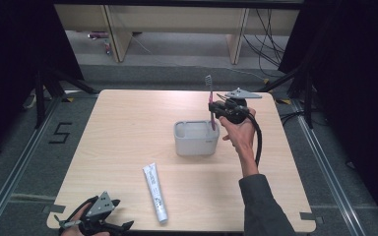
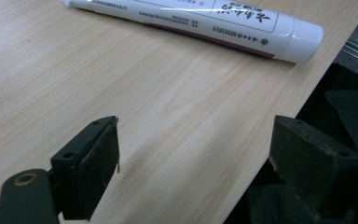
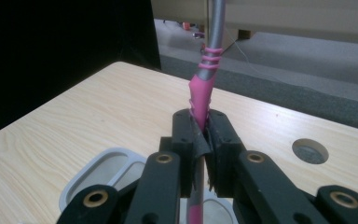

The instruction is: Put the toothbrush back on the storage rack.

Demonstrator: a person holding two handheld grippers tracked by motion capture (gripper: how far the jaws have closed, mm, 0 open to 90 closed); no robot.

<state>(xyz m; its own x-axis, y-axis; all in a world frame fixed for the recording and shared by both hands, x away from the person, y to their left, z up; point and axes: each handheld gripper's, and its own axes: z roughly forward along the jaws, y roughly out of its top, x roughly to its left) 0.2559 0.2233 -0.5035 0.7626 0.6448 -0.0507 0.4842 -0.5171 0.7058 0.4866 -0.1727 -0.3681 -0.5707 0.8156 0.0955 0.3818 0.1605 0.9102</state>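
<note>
The right gripper (image 1: pixel 215 109) is clenching an upright pink toothbrush (image 1: pixel 210 101) over the grey holder (image 1: pixel 196 139); the left gripper (image 1: pixel 94 227) is resting released at the worktop's (image 1: pixel 128 128) near edge.

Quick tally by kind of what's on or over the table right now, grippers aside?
Toothbrush: 1, pink and grey, held upright over the holder
Toothpaste tube: 1, white, lying flat
Holder: 1, grey, open-topped
Total: 3
</note>
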